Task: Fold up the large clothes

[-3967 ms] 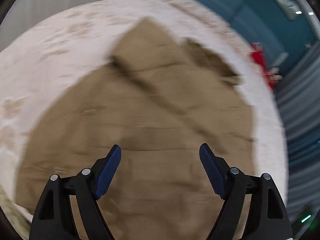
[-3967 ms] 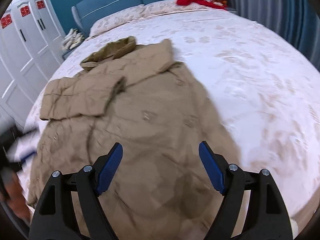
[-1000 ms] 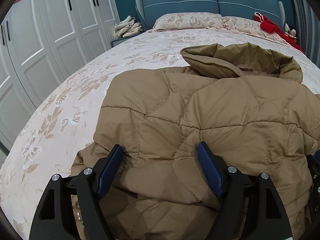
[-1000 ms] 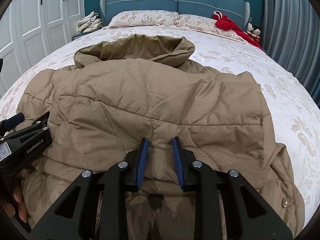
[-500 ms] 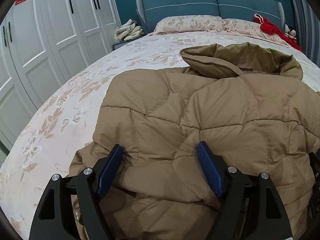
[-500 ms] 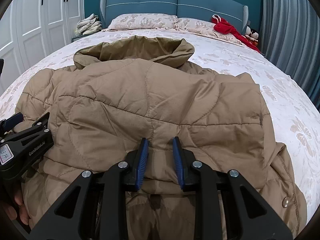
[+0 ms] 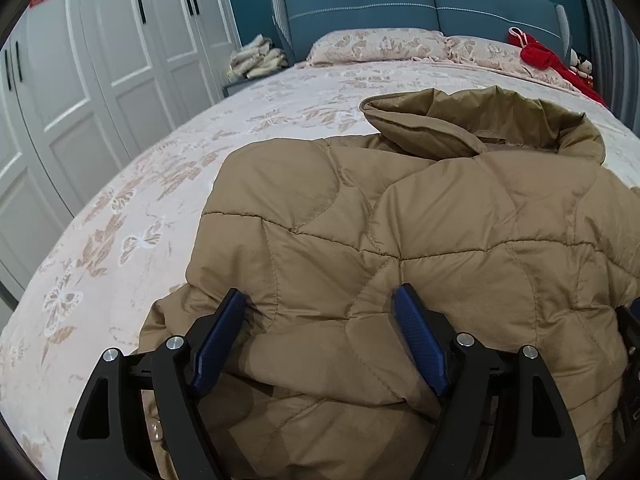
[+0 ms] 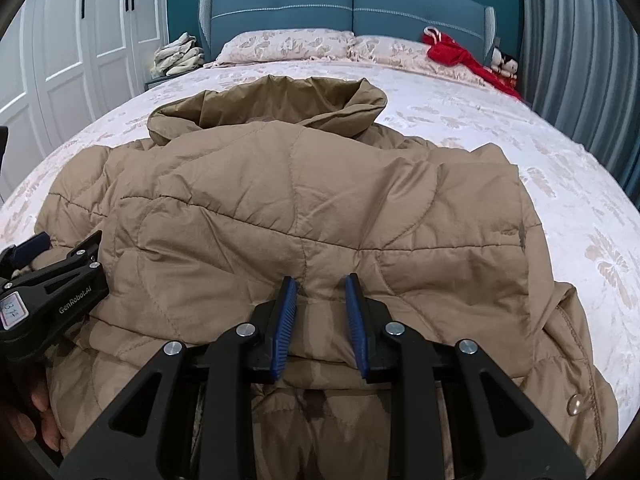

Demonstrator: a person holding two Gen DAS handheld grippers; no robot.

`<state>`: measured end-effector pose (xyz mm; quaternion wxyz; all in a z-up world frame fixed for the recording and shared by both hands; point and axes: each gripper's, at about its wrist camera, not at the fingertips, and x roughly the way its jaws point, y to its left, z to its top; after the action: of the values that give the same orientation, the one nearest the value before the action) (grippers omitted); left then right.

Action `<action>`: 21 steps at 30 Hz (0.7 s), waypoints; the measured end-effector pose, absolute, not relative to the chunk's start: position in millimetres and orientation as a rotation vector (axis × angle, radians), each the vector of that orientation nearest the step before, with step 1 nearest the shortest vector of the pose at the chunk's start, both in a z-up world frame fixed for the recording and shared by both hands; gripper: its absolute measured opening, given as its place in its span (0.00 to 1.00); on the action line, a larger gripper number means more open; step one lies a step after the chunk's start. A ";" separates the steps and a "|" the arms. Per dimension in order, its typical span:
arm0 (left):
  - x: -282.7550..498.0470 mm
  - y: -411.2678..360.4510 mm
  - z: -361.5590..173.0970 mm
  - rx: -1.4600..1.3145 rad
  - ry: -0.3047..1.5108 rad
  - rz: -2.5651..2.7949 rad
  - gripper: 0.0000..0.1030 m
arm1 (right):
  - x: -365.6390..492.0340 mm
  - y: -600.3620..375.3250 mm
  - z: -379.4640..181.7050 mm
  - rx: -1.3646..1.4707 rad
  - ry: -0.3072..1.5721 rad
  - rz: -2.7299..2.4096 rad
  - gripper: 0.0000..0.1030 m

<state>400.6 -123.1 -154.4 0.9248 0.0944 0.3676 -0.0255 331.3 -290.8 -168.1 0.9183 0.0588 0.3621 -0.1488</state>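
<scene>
On the bed [image 8: 500,128], a big tan coat [image 8: 320,208] lies folded over on itself, with its hood [image 8: 272,100] at 12 o'clock, toward the 2 pillows [image 8: 288,44].

The right gripper [image 8: 321,312] sits at 6 o'clock on the coat. Its jaws are only a little way apart, and a small ridge of the coat's folded edge is pinched between the 2 blue pads.

The left gripper [image 7: 320,336] is at the coat's left side. Its jaws stand wide, and a thick puffy fold of coat fills the space between them. Both blue pads look to touch the cloth, but I cannot tell if they squeeze it. In the right view this gripper shows at 9 o'clock, with a hand [image 8: 36,412] under it.

A red cloth [image 8: 460,56] lies at 1 o'clock by the pillows. White closet doors [image 7: 100,80] stand at 10 o'clock, and a grey curtain [image 8: 580,60] hangs at 2 o'clock.
</scene>
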 end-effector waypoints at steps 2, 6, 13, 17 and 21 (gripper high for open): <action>405.8 -112.1 -142.1 0.139 0.828 -0.104 0.76 | 334.0 -295.5 -159.6 0.145 0.797 -0.279 0.33; 418.5 -87.2 -105.7 -0.047 0.903 -0.215 0.76 | 323.5 -313.2 -127.8 0.278 0.825 -0.163 0.67; 502.6 -106.6 -75.0 -0.344 1.048 -0.292 0.76 | 379.4 -384.8 -88.4 0.643 0.745 -0.108 0.67; 534.2 -141.8 -89.3 -0.303 1.106 -0.291 0.76 | 428.6 -407.4 -109.2 0.793 0.790 -0.129 0.60; 550.8 -162.8 -104.2 -0.247 1.161 -0.314 0.50 | 457.9 -409.6 -140.3 0.917 0.847 -0.110 0.20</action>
<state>550.8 -162.8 -104.2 0.8173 -0.1161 0.5448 -0.1473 457.9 -409.6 -140.3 0.8100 0.4291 0.3964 -0.0512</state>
